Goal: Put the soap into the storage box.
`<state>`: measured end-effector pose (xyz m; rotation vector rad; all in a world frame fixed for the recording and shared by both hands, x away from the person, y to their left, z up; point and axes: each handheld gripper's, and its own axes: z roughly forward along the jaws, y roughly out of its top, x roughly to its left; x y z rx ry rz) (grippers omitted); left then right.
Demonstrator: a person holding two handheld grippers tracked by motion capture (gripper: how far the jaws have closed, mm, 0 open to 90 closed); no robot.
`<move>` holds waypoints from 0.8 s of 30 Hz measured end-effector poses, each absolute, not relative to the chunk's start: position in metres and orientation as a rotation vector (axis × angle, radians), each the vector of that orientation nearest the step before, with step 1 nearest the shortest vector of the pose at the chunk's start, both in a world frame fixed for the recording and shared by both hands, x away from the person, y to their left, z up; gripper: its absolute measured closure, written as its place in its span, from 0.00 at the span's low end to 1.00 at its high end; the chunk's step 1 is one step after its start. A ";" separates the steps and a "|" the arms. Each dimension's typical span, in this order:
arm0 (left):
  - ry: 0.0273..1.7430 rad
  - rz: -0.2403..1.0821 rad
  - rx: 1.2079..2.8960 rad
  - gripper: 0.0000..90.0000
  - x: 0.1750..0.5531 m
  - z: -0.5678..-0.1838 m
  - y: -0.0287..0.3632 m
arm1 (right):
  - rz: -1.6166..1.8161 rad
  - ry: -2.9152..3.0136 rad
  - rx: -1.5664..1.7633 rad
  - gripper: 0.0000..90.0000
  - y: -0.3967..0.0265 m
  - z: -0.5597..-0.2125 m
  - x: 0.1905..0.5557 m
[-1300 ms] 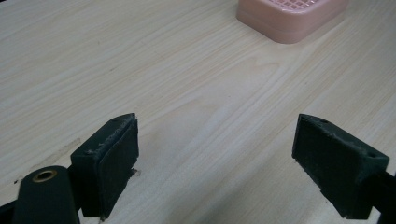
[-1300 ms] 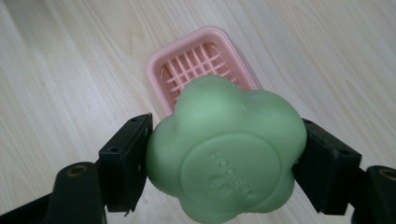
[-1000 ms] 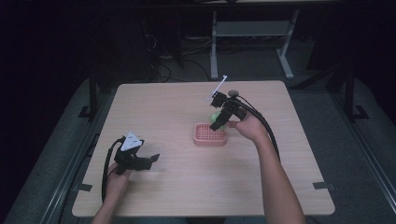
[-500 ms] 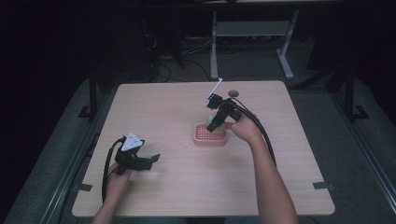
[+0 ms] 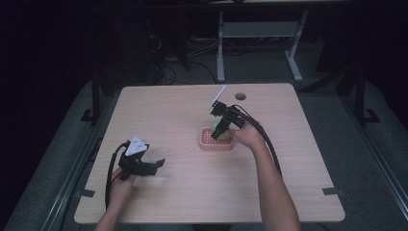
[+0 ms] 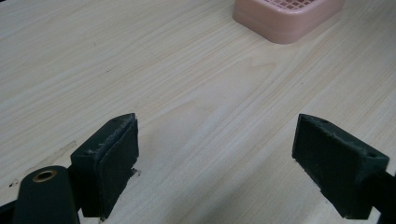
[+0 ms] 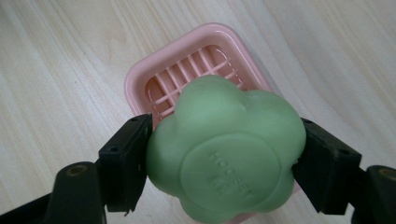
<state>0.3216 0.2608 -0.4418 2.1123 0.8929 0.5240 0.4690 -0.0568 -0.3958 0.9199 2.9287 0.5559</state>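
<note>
soap, a pale green flower-shaped bar (image 7: 226,156), sits clamped between the black jaws of the right gripper (image 7: 226,158), one jaw pressed against each side of it. raised lettering shows on its round face, too faint to read fully. in the right gripper view the bar hangs directly over the pink soap dish; whether it touches the grid i cannot tell.

going from largest to smallest: the bench (image 5: 183,115) is a light wood top with rounded corners, with a round dark cable hole (image 5: 240,96) near its far edge. the person's right forearm (image 5: 274,187) reaches in from the near edge toward the middle of the bench, and the left forearm (image 5: 113,209) comes in at the near left corner.

the left gripper (image 5: 153,166) rests low near the front left of the bench, well apart from the dish, with a grey three-cornered plate (image 5: 136,144) on top. in the left gripper view its jaws stand wide apart with nothing between them, bare wood under them, and the corner of the dish at the top edge.

the pink soap dish (image 7: 140,79) is a rounded rectangle with a slatted grid inside, lying flat near the middle of the bench (image 5: 209,143). in the high view the right gripper (image 5: 220,132) tilts down over it, a bit of green showing at its tip.
</note>
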 end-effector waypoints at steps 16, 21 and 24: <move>0.907 0.517 2.095 0.16 0.321 -0.442 0.261 | 0.538 2.946 0.948 0.28 -0.053 -0.409 0.473; 0.908 0.520 2.099 0.16 0.322 -0.442 0.262 | 0.521 2.950 0.946 0.28 -0.053 -0.413 0.473; 0.908 0.519 2.101 0.16 0.321 -0.442 0.262 | 0.535 2.951 0.951 0.28 -0.054 -0.414 0.473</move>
